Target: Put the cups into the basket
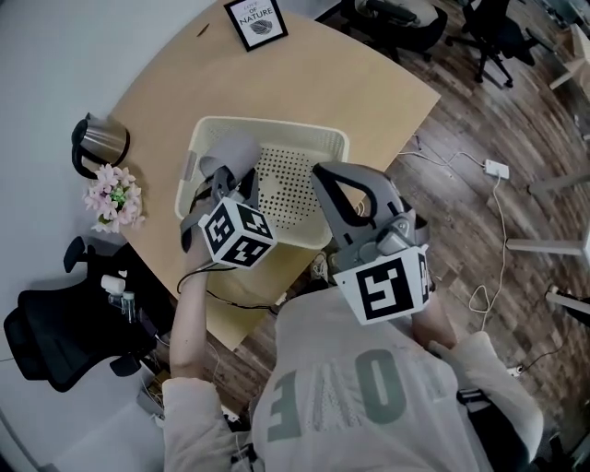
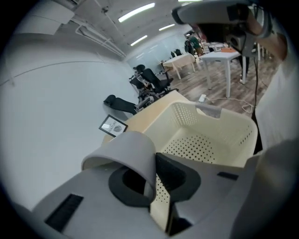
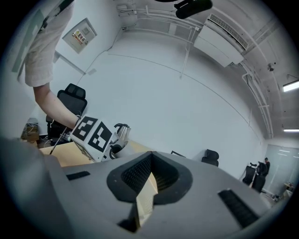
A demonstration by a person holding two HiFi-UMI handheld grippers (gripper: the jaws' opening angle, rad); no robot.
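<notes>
A cream perforated basket (image 1: 318, 140) stands on the wooden table (image 1: 175, 83). My left gripper (image 1: 226, 180) is shut on the wall of a grey cup (image 1: 235, 152) and holds it over the basket's left part. In the left gripper view the cup (image 2: 128, 154) is pinched at its rim between the jaws of the left gripper (image 2: 154, 182), with the basket (image 2: 219, 135) beyond and below. My right gripper (image 1: 320, 173) hovers over the basket's right front, shut with nothing in it. The right gripper view shows the right gripper (image 3: 149, 175) with its jaws meeting.
A metal kettle (image 1: 100, 143) and a pot of pink flowers (image 1: 115, 196) stand at the table's left edge. A framed picture (image 1: 256, 22) is at the far side. A black office chair (image 1: 55, 336) sits lower left. Cables (image 1: 493, 230) lie on the floor at the right.
</notes>
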